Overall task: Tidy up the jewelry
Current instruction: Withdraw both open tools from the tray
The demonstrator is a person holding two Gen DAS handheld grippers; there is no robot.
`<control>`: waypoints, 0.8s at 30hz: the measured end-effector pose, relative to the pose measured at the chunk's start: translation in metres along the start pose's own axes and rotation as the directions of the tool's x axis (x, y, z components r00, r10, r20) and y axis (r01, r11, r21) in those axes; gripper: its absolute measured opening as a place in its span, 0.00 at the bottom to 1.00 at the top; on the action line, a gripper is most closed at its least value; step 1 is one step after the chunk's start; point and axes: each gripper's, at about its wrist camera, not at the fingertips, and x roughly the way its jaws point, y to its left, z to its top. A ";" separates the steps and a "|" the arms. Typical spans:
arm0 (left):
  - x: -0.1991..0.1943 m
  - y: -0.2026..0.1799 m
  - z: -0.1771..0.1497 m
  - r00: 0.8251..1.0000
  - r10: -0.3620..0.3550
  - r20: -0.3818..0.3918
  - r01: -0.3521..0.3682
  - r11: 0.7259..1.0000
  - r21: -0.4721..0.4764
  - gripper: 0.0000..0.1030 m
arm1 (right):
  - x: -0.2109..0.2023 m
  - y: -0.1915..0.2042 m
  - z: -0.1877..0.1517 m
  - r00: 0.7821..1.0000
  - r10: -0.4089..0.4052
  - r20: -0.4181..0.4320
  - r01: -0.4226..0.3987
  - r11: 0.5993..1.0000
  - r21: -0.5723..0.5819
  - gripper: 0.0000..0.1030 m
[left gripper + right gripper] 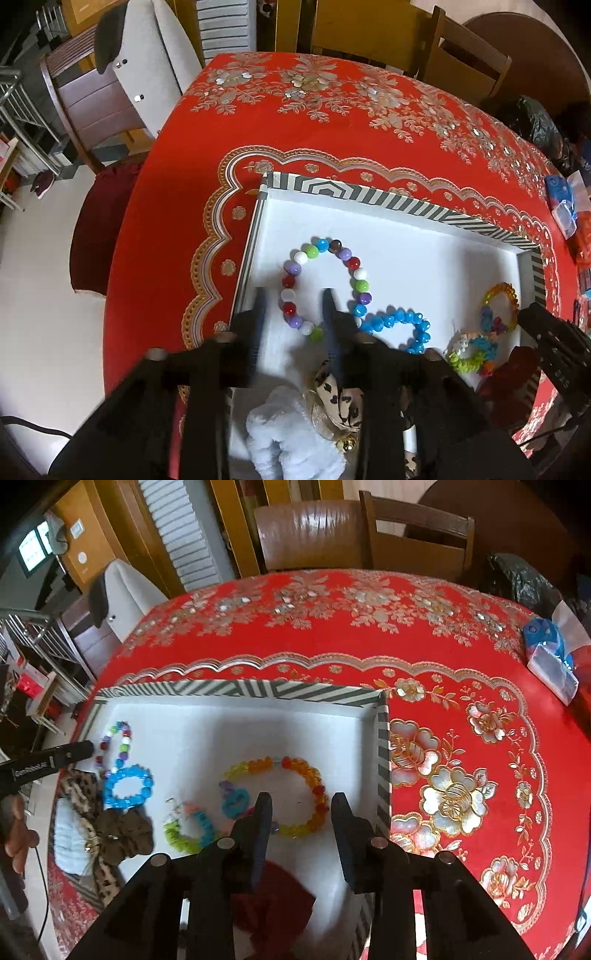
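A white box with a striped rim (369,195) (236,690) holds the jewelry. My left gripper (293,299) is open over the box, its fingers astride the left side of a multicolored bead bracelet (325,284) (114,749). Beside it lies a blue bead bracelet (399,325) (127,786). My right gripper (301,805) is open and empty above an orange-yellow bead bracelet (295,797) (500,302). A green-and-blue flower bracelet (192,827) (472,350) lies in the middle.
A white fluffy scrunchie (291,432) (70,845) and a leopard bow (336,398) (107,834) lie at the box's near left. A dark red scrunchie (273,897) is under my right gripper. A blue-and-white packet (550,657) lies at the table's right. Chairs surround the red table (295,122).
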 end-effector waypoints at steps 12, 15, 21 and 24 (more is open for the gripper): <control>-0.038 -0.004 -0.017 0.998 0.024 0.058 -0.024 1.000 0.005 0.42 | -0.050 0.035 -0.024 0.990 0.121 0.072 -0.118 0.992 -0.045 0.33; -0.046 -0.003 -0.027 0.995 0.046 0.085 -0.046 0.999 0.007 0.42 | -0.052 0.044 -0.036 0.989 0.140 0.057 -0.136 0.988 -0.072 0.33; -0.058 0.001 -0.049 0.992 0.073 0.099 -0.074 0.997 0.003 0.42 | -0.046 0.047 -0.056 0.989 0.145 0.012 -0.143 0.986 -0.084 0.33; -0.062 0.001 -0.060 0.990 0.091 0.112 -0.093 0.996 0.008 0.42 | -0.044 0.048 -0.065 0.989 0.144 -0.008 -0.144 0.985 -0.096 0.33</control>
